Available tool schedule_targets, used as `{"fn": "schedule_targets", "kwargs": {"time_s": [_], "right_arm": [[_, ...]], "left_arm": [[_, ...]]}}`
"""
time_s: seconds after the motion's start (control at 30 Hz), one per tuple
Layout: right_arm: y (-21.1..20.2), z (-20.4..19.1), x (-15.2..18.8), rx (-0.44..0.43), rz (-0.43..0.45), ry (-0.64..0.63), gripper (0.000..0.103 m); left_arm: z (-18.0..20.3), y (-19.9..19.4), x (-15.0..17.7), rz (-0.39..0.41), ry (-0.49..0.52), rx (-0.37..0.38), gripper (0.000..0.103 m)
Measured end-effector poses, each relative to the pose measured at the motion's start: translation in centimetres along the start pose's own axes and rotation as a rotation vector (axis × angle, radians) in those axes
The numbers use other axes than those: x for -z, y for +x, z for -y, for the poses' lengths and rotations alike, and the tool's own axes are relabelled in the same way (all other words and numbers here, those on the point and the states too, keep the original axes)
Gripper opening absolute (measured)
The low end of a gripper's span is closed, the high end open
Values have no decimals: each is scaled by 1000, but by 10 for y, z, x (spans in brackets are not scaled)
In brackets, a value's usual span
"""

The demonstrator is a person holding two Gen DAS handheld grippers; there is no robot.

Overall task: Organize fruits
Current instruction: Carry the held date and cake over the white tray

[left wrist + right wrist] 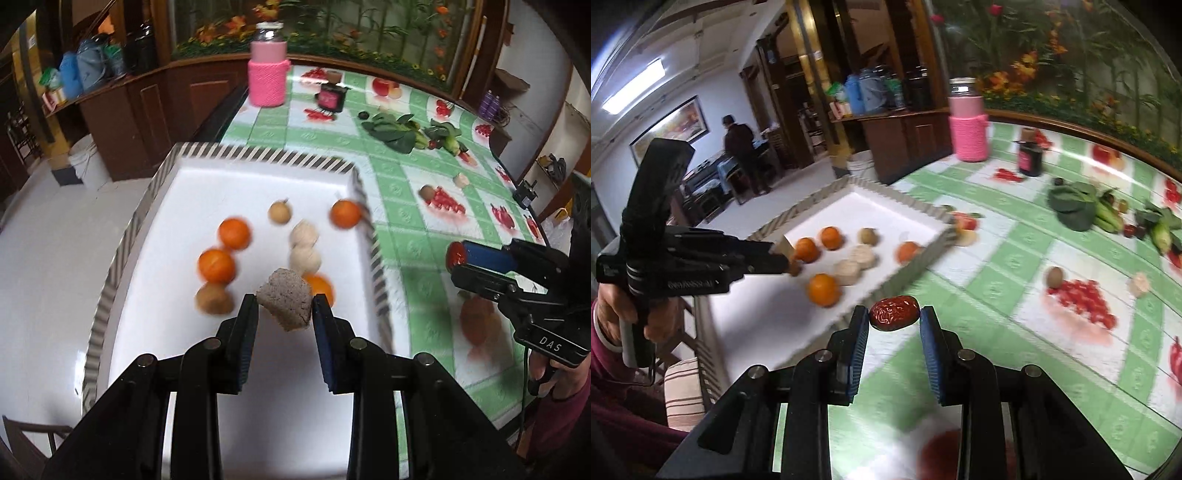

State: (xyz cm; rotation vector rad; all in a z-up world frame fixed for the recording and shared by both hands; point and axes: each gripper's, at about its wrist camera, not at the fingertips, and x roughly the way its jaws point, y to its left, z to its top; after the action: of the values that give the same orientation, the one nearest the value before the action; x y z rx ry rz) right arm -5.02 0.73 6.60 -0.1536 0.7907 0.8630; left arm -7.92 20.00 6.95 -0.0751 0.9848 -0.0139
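My left gripper is shut on a grey-brown speckled chunk and holds it above the white tray. The tray holds several oranges, two pale round cakes and brown kiwi-like fruits. My right gripper is shut on a wrinkled red date, held over the green checked tablecloth just right of the tray's edge. The right gripper also shows in the left wrist view, and the left gripper in the right wrist view.
A pink knit-covered bottle and a dark jar stand at the back of the table. Leafy greens lie at the back right. A kiwi and a pale cake lie on the cloth. The table's left edge drops to the floor.
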Motion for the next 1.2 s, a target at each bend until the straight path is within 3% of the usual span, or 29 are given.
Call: {"fn": "schedule_targets", "kwargs": {"time_s": [0.3,0.7,1.2], "right_arm": [[32,-52,-8,-96,-51,-67,29],[85,-77,-6,-89,-179,-131,29],[107,-84,-5,-44,-226,-173,30]], "left_arm": [[-30,7,27,-30,-60,-38,28],[-45,23,37,-63,-84,-80,28],[-47,30,31,-55,-93,-103,28]]}}
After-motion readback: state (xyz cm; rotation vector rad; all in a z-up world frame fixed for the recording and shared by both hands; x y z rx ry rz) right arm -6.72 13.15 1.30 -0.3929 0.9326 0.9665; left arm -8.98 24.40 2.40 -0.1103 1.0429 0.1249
